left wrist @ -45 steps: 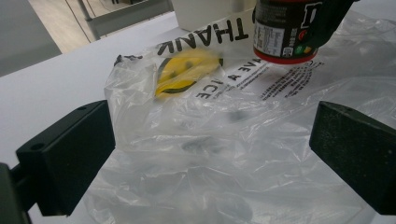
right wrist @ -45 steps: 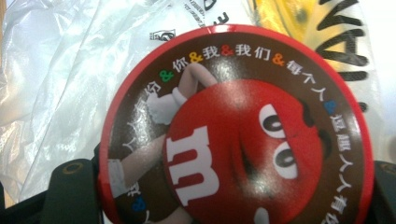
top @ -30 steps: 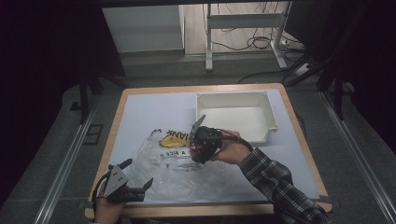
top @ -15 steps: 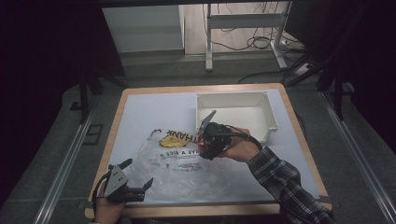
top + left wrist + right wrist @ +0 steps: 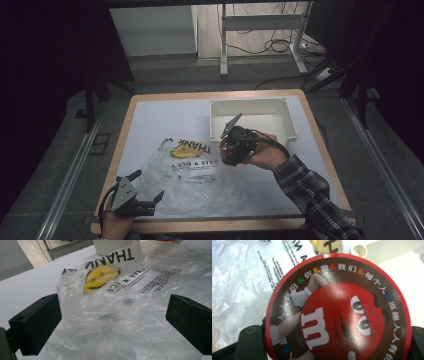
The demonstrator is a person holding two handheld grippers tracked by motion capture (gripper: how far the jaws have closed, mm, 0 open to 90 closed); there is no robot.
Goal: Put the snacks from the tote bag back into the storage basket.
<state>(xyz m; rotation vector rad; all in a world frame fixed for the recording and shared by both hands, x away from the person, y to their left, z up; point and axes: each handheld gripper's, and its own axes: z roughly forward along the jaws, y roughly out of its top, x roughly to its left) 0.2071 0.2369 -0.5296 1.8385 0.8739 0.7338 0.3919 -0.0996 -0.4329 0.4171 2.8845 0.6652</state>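
A round red candy tin with a cartoon face on its lid hangs above the table between the bag and the bin, and my right gripper is shut on it; its black jaws press the tin's two sides in the right gripper view. A crumpled clear plastic bag with a yellow smiley and black print lies flat on the table's front half. My left gripper stands open at the bag's front left corner, and in the left gripper view the bag lies loose between the wide-apart jaws, untouched by them.
A white rectangular bin stands at the back right of the white tabletop, just beyond the held tin. A checked sleeve reaches in from the lower right. Dark floor, rails and a desk frame surround the table.
The right gripper has carried the tin to the right and a little up, off the bag and closer to the white bin. The left gripper has kept still.
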